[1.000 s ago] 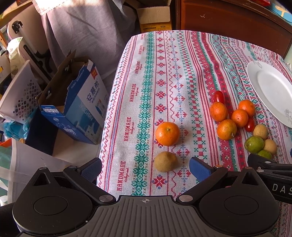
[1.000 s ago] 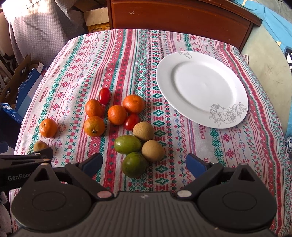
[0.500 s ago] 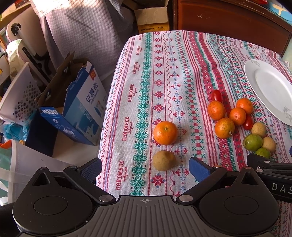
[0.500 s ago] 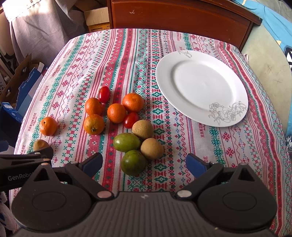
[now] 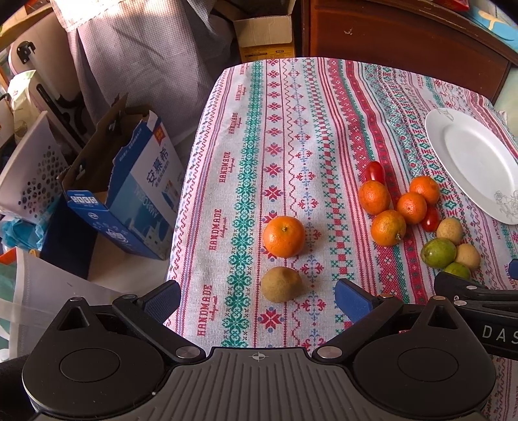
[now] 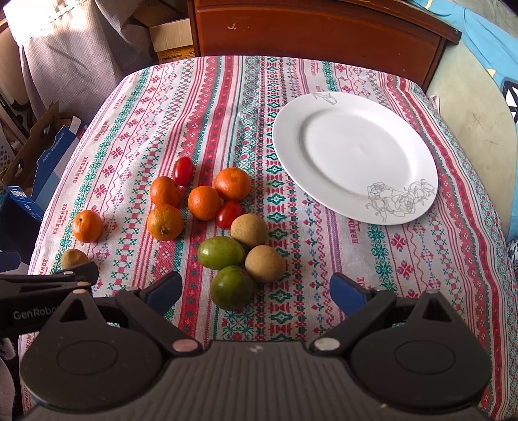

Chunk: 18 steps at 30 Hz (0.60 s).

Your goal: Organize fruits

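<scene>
Fruit lies on a patterned tablecloth (image 6: pixel 226 97). A lone orange (image 5: pixel 284 236) and a brown fruit (image 5: pixel 281 284) sit just ahead of my open, empty left gripper (image 5: pixel 257 296). To their right is a cluster of several oranges (image 6: pixel 204 202), two red tomatoes (image 6: pixel 229 214), two green fruits (image 6: pixel 221 253) and two brown fruits (image 6: pixel 249 230). My open, empty right gripper (image 6: pixel 255 290) hovers just before the nearest green fruit (image 6: pixel 231 288). An empty white plate (image 6: pixel 354 157) lies at the right rear.
A wooden headboard (image 6: pixel 317 29) stands behind the table. Left of the table's edge, on the floor, are an open blue carton (image 5: pixel 129 194) and a white perforated basket (image 5: pixel 29 175). A cardboard box (image 5: pixel 265 35) sits at the back.
Both grippers have shifted slightly; in the left view the fruit has slid left and a little nearer. Nothing was grasped, and the jaws stay open.
</scene>
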Tool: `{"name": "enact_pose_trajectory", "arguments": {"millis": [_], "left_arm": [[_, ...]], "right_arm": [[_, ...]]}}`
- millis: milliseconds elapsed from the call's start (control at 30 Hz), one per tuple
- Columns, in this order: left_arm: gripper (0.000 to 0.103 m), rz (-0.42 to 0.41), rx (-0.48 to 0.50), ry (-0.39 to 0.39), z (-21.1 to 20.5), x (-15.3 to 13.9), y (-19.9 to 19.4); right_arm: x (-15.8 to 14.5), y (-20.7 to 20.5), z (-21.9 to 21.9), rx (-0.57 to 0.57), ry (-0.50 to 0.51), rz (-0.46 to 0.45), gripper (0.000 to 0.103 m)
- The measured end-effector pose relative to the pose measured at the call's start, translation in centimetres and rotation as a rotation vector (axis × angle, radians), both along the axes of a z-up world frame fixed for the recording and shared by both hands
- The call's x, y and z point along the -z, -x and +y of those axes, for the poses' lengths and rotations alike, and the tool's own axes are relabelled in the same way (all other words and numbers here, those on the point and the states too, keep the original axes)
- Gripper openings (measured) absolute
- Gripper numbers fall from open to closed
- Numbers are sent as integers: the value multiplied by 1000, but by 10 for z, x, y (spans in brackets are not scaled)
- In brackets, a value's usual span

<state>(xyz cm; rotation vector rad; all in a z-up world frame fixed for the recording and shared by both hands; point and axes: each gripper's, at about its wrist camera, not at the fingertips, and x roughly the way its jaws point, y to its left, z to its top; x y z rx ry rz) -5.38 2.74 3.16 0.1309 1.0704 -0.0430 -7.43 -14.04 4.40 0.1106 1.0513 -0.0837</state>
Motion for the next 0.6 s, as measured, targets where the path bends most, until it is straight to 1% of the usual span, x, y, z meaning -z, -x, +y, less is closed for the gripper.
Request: {"name": "enact_pose_trajectory", "arguments": {"millis": [133, 233, 400, 533, 600], "left_arm": [[101, -7, 15, 28, -1, -2, 2], [101, -20, 40, 67, 1, -6, 4], [102, -66, 35, 66, 12, -11, 3], [101, -52, -6, 82, 26, -5, 0], [101, -52, -27, 100, 33, -3, -1]], "right_arm": [[-2, 6, -7, -6, -34, -30, 97], [-7, 15, -17, -21, -64, -79, 97], [-12, 36, -38, -57, -125, -164, 97], [-8, 49, -45, -65, -148, -175, 96], [-4, 53, -44, -74, -150, -162, 92]]}}
